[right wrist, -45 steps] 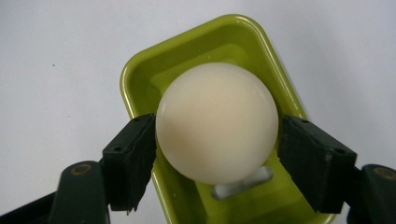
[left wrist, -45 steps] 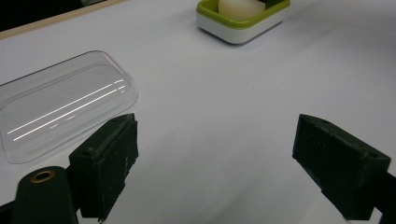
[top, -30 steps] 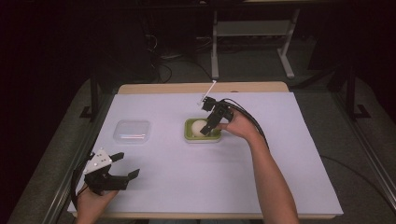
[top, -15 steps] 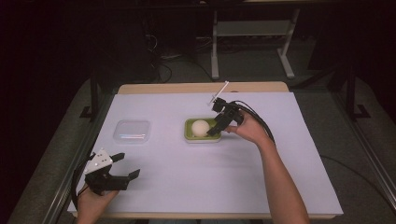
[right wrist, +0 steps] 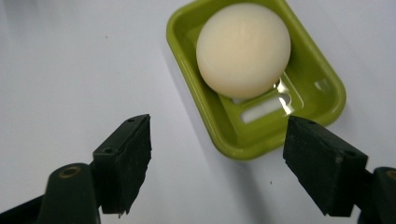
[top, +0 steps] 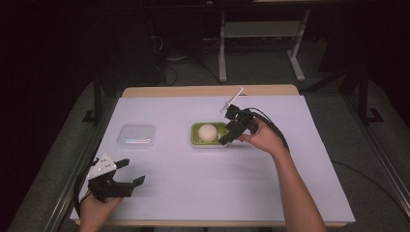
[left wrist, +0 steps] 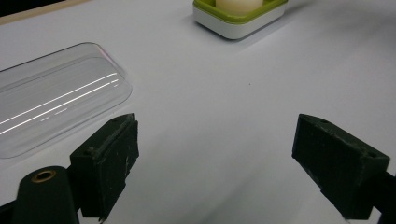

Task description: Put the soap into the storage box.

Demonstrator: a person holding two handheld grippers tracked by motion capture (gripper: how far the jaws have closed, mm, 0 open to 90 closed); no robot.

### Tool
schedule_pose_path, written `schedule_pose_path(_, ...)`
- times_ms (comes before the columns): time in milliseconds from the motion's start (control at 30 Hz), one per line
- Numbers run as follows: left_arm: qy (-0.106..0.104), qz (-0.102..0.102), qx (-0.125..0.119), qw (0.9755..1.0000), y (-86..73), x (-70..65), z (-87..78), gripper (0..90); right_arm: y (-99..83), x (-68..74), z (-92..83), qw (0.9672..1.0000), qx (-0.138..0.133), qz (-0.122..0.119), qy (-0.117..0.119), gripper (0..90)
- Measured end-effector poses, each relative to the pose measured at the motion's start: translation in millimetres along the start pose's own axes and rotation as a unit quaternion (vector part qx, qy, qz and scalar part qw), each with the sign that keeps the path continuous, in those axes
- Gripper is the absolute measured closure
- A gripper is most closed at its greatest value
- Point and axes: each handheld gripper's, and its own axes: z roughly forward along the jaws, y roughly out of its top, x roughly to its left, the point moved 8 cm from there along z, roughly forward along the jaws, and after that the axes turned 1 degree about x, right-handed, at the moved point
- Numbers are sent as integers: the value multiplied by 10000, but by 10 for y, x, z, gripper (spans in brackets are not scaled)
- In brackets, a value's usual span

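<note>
Right gripper (top: 231,137) sits at the right-hand end of the green soap dish (top: 196,137), near the middle of the white-covered table (top: 290,193), jaws spread wide and holding nothing. From the right gripper view, the dish (right wrist: 243,135) lies ahead and slightly right of the jaw line; its near end falls between the two black jaws but does not touch either, as far as can be judged. A round, cream-coloured soap ball (right wrist: 243,49) rests toward the far end of the dish, beyond the jaw tips. Long axis of the dish runs roughly left to right across the table in the high view, so the gripper approaches it end-on. Left gripper (top: 118,181) is held low at the near left corner, well apart from the dish, jaws likewise wide and empty. Its own view shows the clear plastic lid (left wrist: 51,112) lying flat just ahead to the left, and the dish (left wrist: 238,16) farther off. Judgement: right hand is much the nearer to the dish and ball; left hand is nearer to the lid.
</note>
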Motion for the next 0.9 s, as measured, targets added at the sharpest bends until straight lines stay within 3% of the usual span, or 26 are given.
schedule_pose_path(133, 15, 11, 12, 10000, 1, -4, -1, 140, -86, 1, -27, 9999, -49, 91, 5, 229)
schedule_pose_path(900, -15, -11, 58, 10000, -1, -27, 28, 140, -535, 176, -142, 9998, -185, 116, -43, 230)
